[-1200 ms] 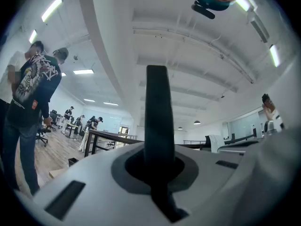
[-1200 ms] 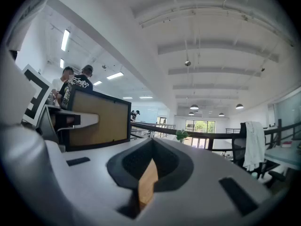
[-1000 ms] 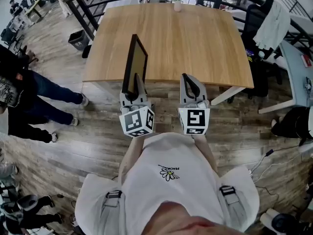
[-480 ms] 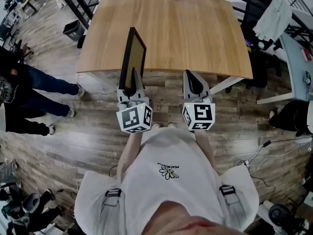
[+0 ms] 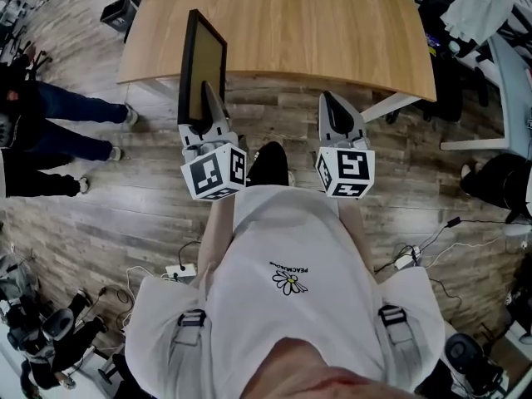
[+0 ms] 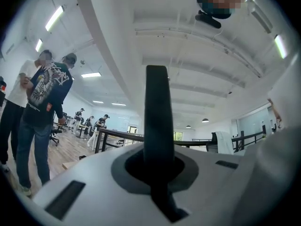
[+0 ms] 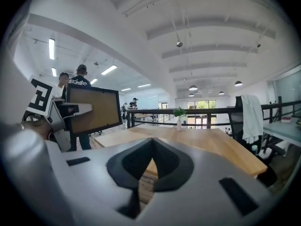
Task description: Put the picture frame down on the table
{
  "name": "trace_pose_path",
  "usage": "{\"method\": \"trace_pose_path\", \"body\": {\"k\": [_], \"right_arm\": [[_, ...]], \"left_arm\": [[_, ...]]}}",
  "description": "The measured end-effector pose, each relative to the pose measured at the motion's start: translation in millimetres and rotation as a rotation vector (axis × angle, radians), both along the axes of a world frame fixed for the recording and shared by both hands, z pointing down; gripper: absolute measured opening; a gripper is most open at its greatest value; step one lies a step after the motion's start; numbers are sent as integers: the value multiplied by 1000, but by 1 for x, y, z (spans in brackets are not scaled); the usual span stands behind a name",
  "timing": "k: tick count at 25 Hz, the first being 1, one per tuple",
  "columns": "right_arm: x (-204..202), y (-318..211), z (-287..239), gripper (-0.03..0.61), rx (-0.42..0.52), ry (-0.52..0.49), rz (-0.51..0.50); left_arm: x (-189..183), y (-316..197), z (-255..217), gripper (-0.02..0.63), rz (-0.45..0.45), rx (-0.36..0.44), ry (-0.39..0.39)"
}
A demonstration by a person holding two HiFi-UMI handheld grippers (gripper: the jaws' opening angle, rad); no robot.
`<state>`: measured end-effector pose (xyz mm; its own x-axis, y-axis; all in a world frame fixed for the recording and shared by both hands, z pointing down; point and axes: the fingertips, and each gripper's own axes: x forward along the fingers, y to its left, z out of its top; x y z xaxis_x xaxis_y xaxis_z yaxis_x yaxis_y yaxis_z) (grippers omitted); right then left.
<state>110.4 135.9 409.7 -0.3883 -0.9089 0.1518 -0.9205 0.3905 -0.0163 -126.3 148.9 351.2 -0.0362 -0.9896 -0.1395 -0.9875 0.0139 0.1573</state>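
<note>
My left gripper (image 5: 211,113) clamped the black-rimmed brown picture frame (image 5: 202,63) upright at the light wooden table's (image 5: 324,32) edge; my right gripper (image 5: 336,113) was closed, empty.

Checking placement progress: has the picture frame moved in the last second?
Cannot tell: the camera shifted. The picture frame still overlaps the table near its left corner, in the left gripper.

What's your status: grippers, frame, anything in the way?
Left gripper shut on picture frame, held upright. Right gripper shut, empty. Frame at near edge of table, not down. Nothing visible in the way.
</note>
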Motion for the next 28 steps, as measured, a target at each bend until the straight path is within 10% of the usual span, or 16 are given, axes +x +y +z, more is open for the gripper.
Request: {"method": "trace_pose_path", "body": {"k": [28], "right_arm": [[0,-76,-7,11,58,-24,35]], "left_arm": [[10,-80,-7,23,54,59,-18]]}}
